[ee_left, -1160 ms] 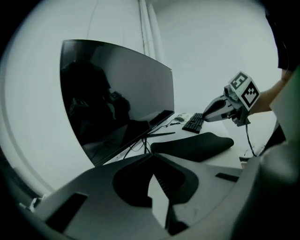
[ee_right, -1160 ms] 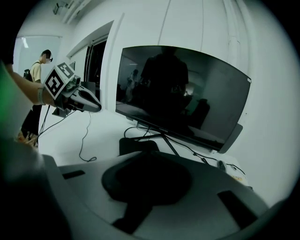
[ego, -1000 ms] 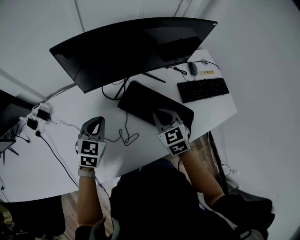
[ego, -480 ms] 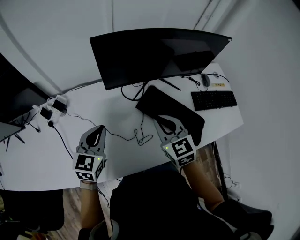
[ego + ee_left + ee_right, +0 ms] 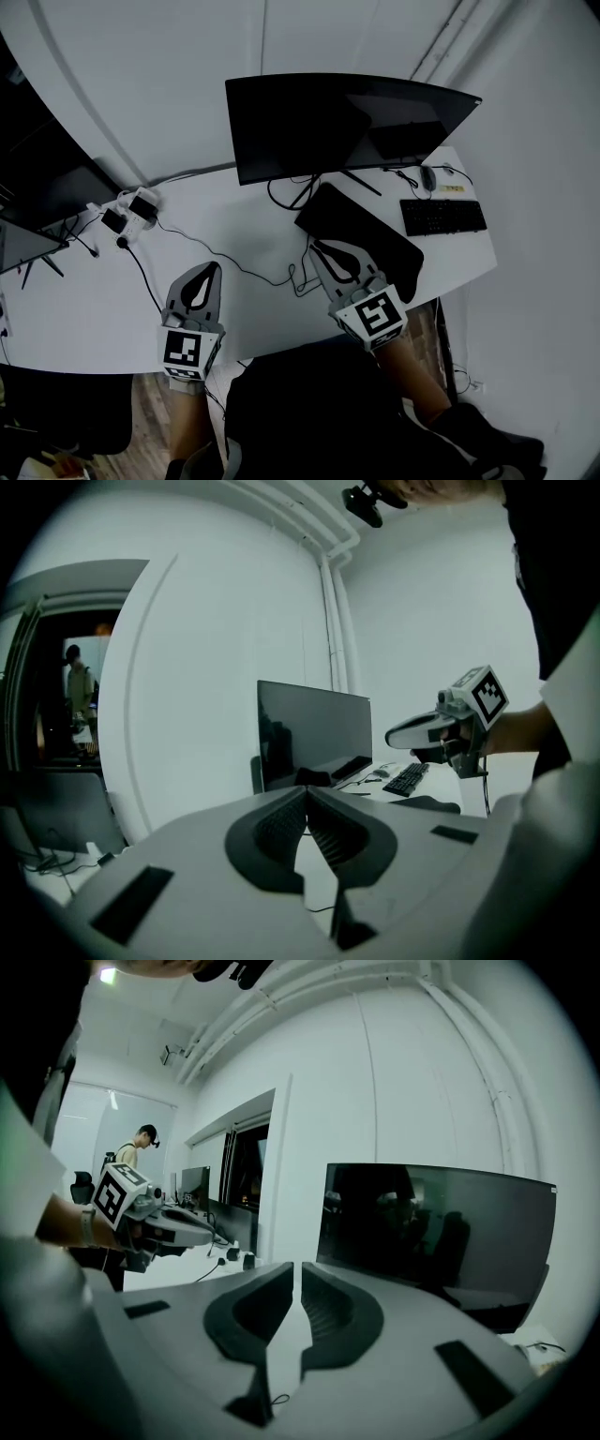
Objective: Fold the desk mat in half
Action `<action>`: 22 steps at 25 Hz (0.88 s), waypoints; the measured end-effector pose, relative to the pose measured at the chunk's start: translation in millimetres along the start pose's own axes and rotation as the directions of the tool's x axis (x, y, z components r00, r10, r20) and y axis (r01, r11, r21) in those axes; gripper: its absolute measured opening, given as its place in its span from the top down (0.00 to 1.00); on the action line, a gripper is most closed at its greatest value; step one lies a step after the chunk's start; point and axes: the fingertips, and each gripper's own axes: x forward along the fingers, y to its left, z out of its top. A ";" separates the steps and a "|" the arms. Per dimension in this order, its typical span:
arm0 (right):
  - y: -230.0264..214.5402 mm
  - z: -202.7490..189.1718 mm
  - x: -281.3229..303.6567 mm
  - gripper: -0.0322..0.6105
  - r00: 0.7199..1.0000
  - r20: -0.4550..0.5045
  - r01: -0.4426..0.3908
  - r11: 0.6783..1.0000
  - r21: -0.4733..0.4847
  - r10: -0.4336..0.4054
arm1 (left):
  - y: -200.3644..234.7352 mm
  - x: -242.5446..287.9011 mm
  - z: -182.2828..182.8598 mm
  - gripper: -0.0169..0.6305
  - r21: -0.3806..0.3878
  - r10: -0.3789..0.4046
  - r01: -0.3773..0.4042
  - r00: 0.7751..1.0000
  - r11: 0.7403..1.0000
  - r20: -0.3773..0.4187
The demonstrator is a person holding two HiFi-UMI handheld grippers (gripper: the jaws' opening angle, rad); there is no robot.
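Observation:
The black desk mat (image 5: 370, 230) lies flat and slanted on the white desk (image 5: 84, 309), in front of the curved monitor (image 5: 347, 122). My right gripper (image 5: 319, 246) hovers at the mat's near left edge, jaws shut with nothing between them (image 5: 297, 1267). My left gripper (image 5: 208, 267) is held over bare desk well left of the mat, also shut and empty (image 5: 306, 791). Each gripper shows in the other's view: the right gripper (image 5: 441, 731) and the left gripper (image 5: 159, 1222).
A keyboard (image 5: 442, 217) and a mouse (image 5: 429, 177) sit right of the mat. A thin cable (image 5: 234, 262) loops across the desk between the grippers to a power strip (image 5: 131, 208) at the left. A person (image 5: 131, 1157) stands far off in the room.
The head view has swung left. Both grippers drew back toward the desk's near edge; the right one slid from over the mat to its left edge. Both stayed shut.

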 end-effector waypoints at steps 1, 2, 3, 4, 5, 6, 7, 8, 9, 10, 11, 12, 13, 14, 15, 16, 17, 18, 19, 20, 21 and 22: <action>3.2 1.7 0.5 0.89 1.000 0.005 -0.009 1.000 -0.008 0.009 | 1.1 -0.9 0.1 0.96 0.000 0.007 -0.007 1.000 1.000 0.004; 6.1 2.7 0.7 0.89 1.000 0.009 -0.015 1.000 -0.015 0.016 | 2.0 -1.8 0.2 0.96 -0.005 0.015 -0.015 1.000 1.000 0.009; 9.0 2.9 0.5 0.89 1.000 0.013 -0.020 1.000 -0.019 0.021 | 2.7 -2.9 0.3 0.96 -0.014 0.022 -0.022 1.000 1.000 0.013; 11.7 2.7 0.2 0.89 1.000 0.016 -0.024 1.000 -0.019 0.024 | 3.5 -3.8 0.1 0.96 -0.022 0.032 -0.031 0.999 0.999 0.017; 14.1 2.4 -0.3 0.89 0.999 0.019 -0.026 0.999 -0.018 0.027 | 4.0 -4.4 -0.1 0.96 -0.029 0.041 -0.041 0.999 0.999 0.021; 16.2 2.1 -1.2 0.89 0.999 0.018 -0.028 0.999 -0.020 0.029 | 3.8 -4.8 -0.3 0.96 -0.034 0.049 -0.048 0.999 0.998 0.025; 18.0 1.7 -2.3 0.89 0.999 0.016 -0.028 0.999 -0.022 0.029 | 3.0 -5.3 -0.3 0.96 -0.038 0.052 -0.050 0.998 0.998 0.029; 19.4 0.9 -3.6 0.89 1.000 0.014 -0.027 0.999 -0.022 0.027 | 1.7 -5.8 0.2 0.96 -0.041 0.051 -0.050 0.998 0.998 0.034; 20.3 -0.8 -5.0 0.89 1.000 0.013 -0.025 1.000 -0.018 0.026 | 0.2 -6.5 1.1 0.96 -0.041 0.049 -0.047 0.998 0.998 0.040; 20.4 -3.1 -6.4 0.89 1.000 0.013 -0.023 1.000 -0.011 0.023 | -1.7 -7.2 2.3 0.96 -0.041 0.044 -0.042 0.998 0.998 0.045; 20.1 -5.4 -7.9 0.89 1.000 0.013 -0.018 1.000 -0.003 0.019 | -3.8 -8.0 3.5 0.96 -0.044 0.038 -0.036 0.998 0.998 0.045; 19.5 -7.3 -9.4 0.89 1.000 0.013 -0.014 1.000 0.004 0.014 | -6.1 -8.9 4.4 0.96 -0.052 0.032 -0.030 0.999 0.998 0.038; 19.0 -8.6 -10.6 0.89 1.000 0.011 -0.010 1.000 0.008 0.010 | -8.2 -10.0 5.2 0.96 -0.061 0.027 -0.025 0.999 0.998 0.030; 18.7 -9.4 -11.9 0.89 1.000 0.007 -0.006 1.000 0.009 0.006 | -9.6 -11.2 5.6 0.96 -0.065 0.023 -0.021 0.999 0.998 0.031; 18.6 -10.7 -13.3 0.89 1.000 0.003 -0.002 1.000 0.010 0.002 | -10.6 -12.5 5.6 0.96 -0.065 0.018 -0.016 0.999 0.998 0.039; 18.6 -12.2 -14.8 0.89 1.000 -0.001 0.001 1.000 0.011 -0.001 | -11.6 -13.8 5.3 0.96 -0.067 0.014 -0.011 0.999 0.998 0.043; 18.4 -13.6 -16.3 0.89 1.000 -0.002 0.004 1.000 0.014 -0.004 | -12.8 -14.9 4.8 0.96 -0.073 0.010 -0.007 0.999 0.997 0.042; 18.1 -14.4 -17.7 0.89 1.000 0.000 0.006 1.000 0.020 -0.006 | -13.5 -15.7 4.1 0.96 -0.078 0.009 -0.006 0.999 0.997 0.040; 17.5 -15.0 -18.9 0.89 1.000 0.003 0.009 1.000 0.028 -0.009 | -13.9 -16.5 3.2 0.96 -0.082 0.010 -0.007 0.999 0.997 0.036; 16.7 -15.4 -19.9 0.89 1.000 0.004 0.013 0.999 0.033 -0.013 | -14.1 -17.2 2.5 0.96 -0.086 0.012 -0.009 0.999 0.996 0.033; 16.0 -15.9 -20.9 0.89 1.000 0.003 0.016 0.999 0.037 -0.016 | -14.5 -18.0 2.2 0.96 -0.094 0.011 -0.008 0.999 0.996 0.032; 15.4 -16.7 -21.9 0.89 1.000 0.001 0.019 0.999 0.038 -0.019 | -15.2 -18.7 2.4 0.96 -0.104 0.007 -0.004 0.999 0.995 0.032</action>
